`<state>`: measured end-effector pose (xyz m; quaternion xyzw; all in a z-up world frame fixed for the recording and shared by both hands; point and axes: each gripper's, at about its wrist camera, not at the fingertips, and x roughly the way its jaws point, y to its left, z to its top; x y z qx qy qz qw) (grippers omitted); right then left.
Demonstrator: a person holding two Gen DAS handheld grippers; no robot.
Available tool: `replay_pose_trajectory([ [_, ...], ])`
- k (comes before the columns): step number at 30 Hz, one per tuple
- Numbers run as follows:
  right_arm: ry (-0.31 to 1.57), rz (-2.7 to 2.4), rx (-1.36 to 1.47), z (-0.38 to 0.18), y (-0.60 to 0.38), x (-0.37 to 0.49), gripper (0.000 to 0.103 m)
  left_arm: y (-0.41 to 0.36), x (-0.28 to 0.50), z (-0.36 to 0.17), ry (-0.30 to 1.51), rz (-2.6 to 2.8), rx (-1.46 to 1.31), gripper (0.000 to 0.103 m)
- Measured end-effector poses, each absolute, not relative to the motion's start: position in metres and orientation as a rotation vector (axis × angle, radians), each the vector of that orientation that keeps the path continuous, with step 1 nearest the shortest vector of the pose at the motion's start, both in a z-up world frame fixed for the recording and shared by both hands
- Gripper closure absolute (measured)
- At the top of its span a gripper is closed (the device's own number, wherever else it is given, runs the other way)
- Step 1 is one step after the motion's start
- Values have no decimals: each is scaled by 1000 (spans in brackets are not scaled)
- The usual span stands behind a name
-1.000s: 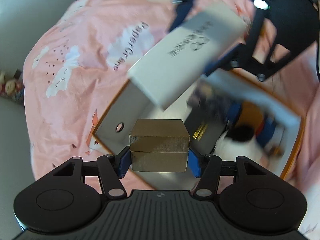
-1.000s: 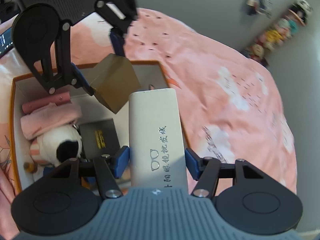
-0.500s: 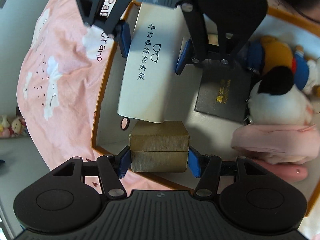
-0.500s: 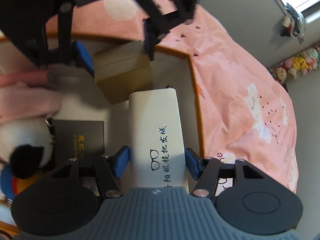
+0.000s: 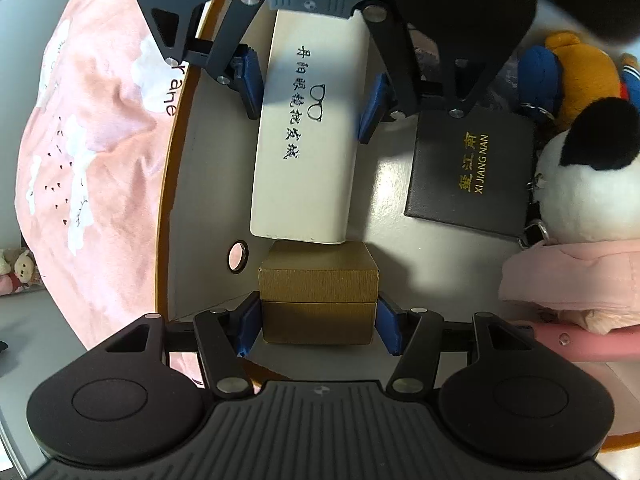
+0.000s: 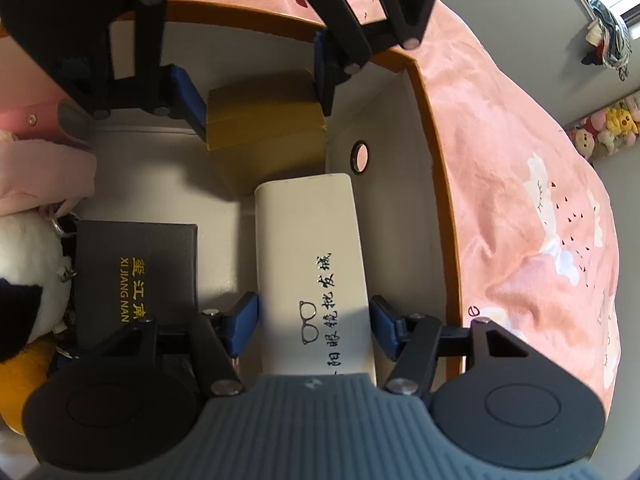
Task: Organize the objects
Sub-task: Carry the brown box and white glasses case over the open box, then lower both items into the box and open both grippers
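A white storage box with an orange rim (image 5: 176, 184) (image 6: 436, 184) lies on a pink bedspread. My left gripper (image 5: 318, 332) stands around a gold cardboard box (image 5: 318, 296) resting on the storage box floor, with small gaps at both pads. My right gripper (image 6: 314, 328) stands around a long white glasses case (image 6: 316, 264) lying on the floor, its pads slightly off the sides. The case end touches the gold box (image 6: 264, 128). Each gripper shows in the other's view, the right (image 5: 312, 92) and the left (image 6: 256, 84).
Inside the storage box are a black booklet with gold lettering (image 5: 472, 172) (image 6: 132, 272), a black-and-white plush (image 5: 588, 176), an orange and blue plush (image 5: 568, 72) and pink cloth items (image 5: 572, 276). Plush toys line the room's edge (image 6: 604, 128).
Both grippers came down into the storage box with their loads. The gold box and the white case now rest on its floor, and both sets of jaws have opened slightly.
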<state>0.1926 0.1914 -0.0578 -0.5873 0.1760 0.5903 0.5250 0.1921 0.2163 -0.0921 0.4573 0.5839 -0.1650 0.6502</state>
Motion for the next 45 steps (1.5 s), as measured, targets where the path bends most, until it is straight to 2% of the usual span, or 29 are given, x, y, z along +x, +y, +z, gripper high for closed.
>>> replay_pose_trajectory([
  [11, 495, 1362, -1371, -41, 173, 205, 44, 226, 192, -97, 1349, -381, 1074, 36],
  [15, 499, 1342, -1361, -38, 164, 207, 44, 229, 193, -98, 1344, -356, 1124, 29],
  [27, 494, 1317, -1336, -31, 148, 208, 44, 248, 183, -88, 1282, -245, 1094, 28],
  [41, 469, 1323, -1238, 18, 100, 179, 41, 240, 109, -20, 1156, -275, 1053, 26],
  [43, 475, 1322, -1221, 27, 90, 175, 40, 233, 96, -13, 1134, -281, 1040, 26],
  [45, 473, 1310, -1206, 37, 92, 167, 39, 190, 105, -9, 1102, -281, 1022, 26],
])
